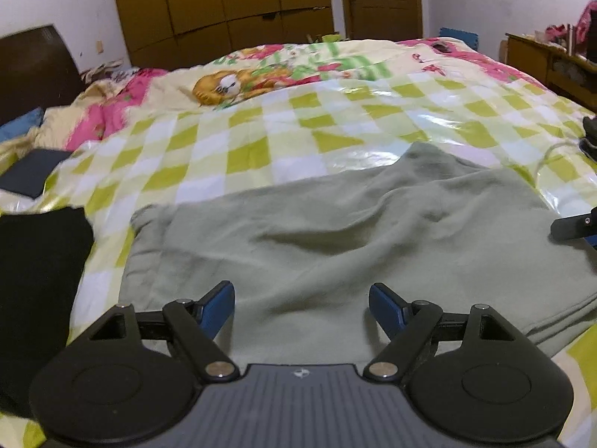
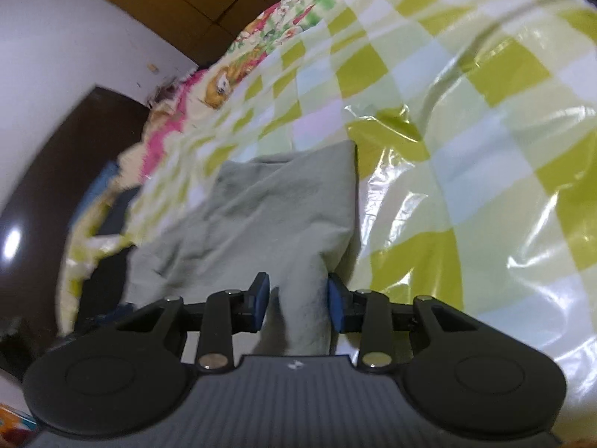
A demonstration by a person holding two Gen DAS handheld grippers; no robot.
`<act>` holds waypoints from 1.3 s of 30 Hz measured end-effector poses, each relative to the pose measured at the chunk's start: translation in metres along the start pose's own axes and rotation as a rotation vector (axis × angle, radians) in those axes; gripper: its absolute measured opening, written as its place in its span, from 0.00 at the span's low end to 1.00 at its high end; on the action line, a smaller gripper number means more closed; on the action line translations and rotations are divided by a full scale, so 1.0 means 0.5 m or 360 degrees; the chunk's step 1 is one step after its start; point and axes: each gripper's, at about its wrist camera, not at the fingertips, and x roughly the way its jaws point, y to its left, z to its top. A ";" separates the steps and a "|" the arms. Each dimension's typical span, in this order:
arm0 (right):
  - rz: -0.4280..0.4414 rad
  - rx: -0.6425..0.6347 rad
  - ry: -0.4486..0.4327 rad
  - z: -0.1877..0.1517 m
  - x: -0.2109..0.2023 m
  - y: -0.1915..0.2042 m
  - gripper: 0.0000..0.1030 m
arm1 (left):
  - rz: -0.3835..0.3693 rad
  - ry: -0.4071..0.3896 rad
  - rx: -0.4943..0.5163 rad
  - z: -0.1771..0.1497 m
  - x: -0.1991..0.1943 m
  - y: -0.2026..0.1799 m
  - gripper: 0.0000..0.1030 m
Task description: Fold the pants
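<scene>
- Slippage is the main hazard: the right claw (image 2: 298, 306) has a narrow bunch of the pants (image 2: 268, 216) between its blue pads, but a gap shows on the left pad side, so the grip looks partial and the cloth could pull free on a lift.
- Glossy checked cover (image 1: 335, 119) on the bed may let the whole garment slide rather than fold, since the left claw (image 1: 301, 308) stands with fingers wide apart, above the cloth and holding nothing down.
- Dragging from one corner alone is likely to skew the layers.
- Black garment (image 1: 37, 280) lies just beside the pants' left edge and could be caught up.
- Pants: pale grey-green soft fabric, lying on the cover in a broad rectangle, seemingly already doubled, with layered edges at the near right corner and a shallow ridge of wrinkles across the middle.
</scene>
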 end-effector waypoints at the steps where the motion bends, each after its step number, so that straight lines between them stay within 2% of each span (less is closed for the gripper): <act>1: -0.0028 0.0004 -0.0012 0.000 -0.007 -0.007 0.34 | -0.0011 -0.0003 0.0007 0.003 0.003 -0.005 0.89; 4: -0.0002 0.0018 0.0014 -0.002 -0.014 -0.023 0.35 | -0.0044 0.0009 -0.0026 0.008 0.016 -0.014 0.89; 8: 0.0152 0.0010 0.0114 -0.004 0.011 -0.011 0.35 | -0.0063 0.0029 -0.0055 0.009 0.026 -0.030 0.89; 11: 0.0277 0.0069 0.0125 -0.005 0.021 -0.012 0.34 | -0.0054 0.0035 -0.0067 0.010 0.033 -0.036 0.89; 14: 0.0292 0.0133 0.0138 0.000 0.049 -0.019 0.34 | -0.0041 0.0055 -0.0087 0.014 0.044 -0.040 0.89; 16: 0.0306 0.0162 0.0118 0.007 0.065 -0.013 0.21 | -0.0017 0.0068 -0.0084 0.016 0.047 -0.046 0.89; 17: 0.0309 0.0166 0.0118 0.009 0.071 -0.009 0.09 | -0.0004 0.0080 -0.0070 0.016 0.048 -0.049 0.89; 21: 0.0343 0.0239 0.0062 0.017 0.061 -0.017 0.06 | -0.0008 0.0111 -0.0021 0.013 0.051 -0.073 0.89; 25: 0.0369 0.0303 -0.0049 0.023 0.013 -0.045 0.05 | -0.0049 0.0111 0.0042 0.018 0.045 -0.128 0.89; 29: 0.0310 0.0355 -0.0170 0.032 -0.062 -0.093 0.05 | -0.0190 0.0098 0.0093 0.030 0.041 -0.199 0.89; 32: 0.0169 0.0384 -0.0254 0.039 -0.139 -0.145 0.05 | -0.0318 0.0086 0.0122 0.041 0.039 -0.256 0.89; 36: 0.0056 0.0407 -0.0363 0.048 -0.229 -0.184 0.05 | -0.0357 0.0067 0.0157 0.052 0.025 -0.290 0.89; 39: 0.0041 0.0381 -0.0401 0.052 -0.255 -0.174 0.05 | -0.0314 0.0074 0.0174 0.044 0.014 -0.276 0.89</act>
